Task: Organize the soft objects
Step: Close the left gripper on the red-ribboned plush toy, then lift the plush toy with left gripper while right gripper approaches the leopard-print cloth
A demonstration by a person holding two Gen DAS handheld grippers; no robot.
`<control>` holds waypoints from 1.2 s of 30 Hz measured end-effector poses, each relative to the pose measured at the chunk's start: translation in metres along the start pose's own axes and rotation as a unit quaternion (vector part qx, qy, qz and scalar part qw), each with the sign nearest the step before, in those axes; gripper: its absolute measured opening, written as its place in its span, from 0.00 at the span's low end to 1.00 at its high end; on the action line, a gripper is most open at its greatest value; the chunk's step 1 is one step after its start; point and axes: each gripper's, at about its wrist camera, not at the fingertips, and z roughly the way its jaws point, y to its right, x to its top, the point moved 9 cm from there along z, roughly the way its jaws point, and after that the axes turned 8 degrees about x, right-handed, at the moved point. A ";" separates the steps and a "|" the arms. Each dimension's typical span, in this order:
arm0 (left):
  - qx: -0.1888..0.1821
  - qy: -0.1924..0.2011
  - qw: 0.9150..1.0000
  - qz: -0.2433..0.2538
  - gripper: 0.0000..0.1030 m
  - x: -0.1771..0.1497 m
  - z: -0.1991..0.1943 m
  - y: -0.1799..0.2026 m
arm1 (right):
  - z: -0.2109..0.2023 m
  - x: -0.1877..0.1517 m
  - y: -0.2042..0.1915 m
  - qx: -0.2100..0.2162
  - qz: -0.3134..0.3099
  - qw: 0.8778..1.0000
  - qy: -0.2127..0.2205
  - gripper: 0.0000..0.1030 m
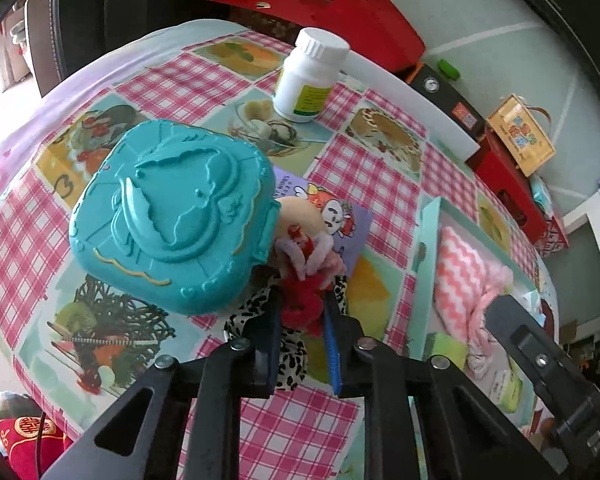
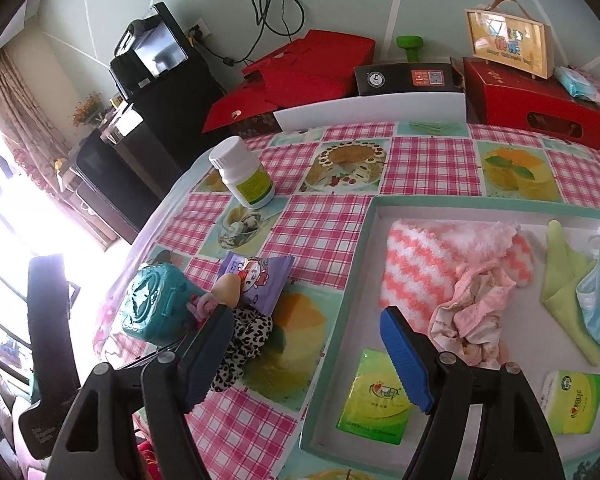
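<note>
On the desk with its pink-checked cloth we see, at far left, a teal moulded plastic case; just right of it our left gripper has its fingers nearly together, pinching a red fuzzy soft toy that lies on a leopard-print cloth; further right our right gripper hangs with fingers spread, holding nothing, over the edge of a shallow mint-rimmed tray holding a pink-and-white zigzag fluffy towel.
</note>
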 end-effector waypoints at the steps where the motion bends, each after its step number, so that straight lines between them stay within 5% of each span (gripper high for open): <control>1: -0.003 0.001 1.000 0.002 0.19 -0.001 -0.002 0.001 | 0.000 0.000 0.000 -0.001 0.000 1.000 0.000 0.76; 19: -0.062 0.043 0.997 0.022 0.19 0.029 -0.046 0.018 | 0.003 0.012 -0.002 -0.002 -0.004 1.000 0.012 0.76; 29: -0.023 0.084 0.996 -0.004 0.19 0.093 -0.064 -0.005 | 0.044 0.021 -0.027 0.050 -0.004 0.999 -0.011 0.63; 36: 0.009 0.064 0.997 -0.032 0.19 0.116 -0.041 -0.023 | 0.080 0.018 -0.033 0.074 0.028 0.996 -0.048 0.59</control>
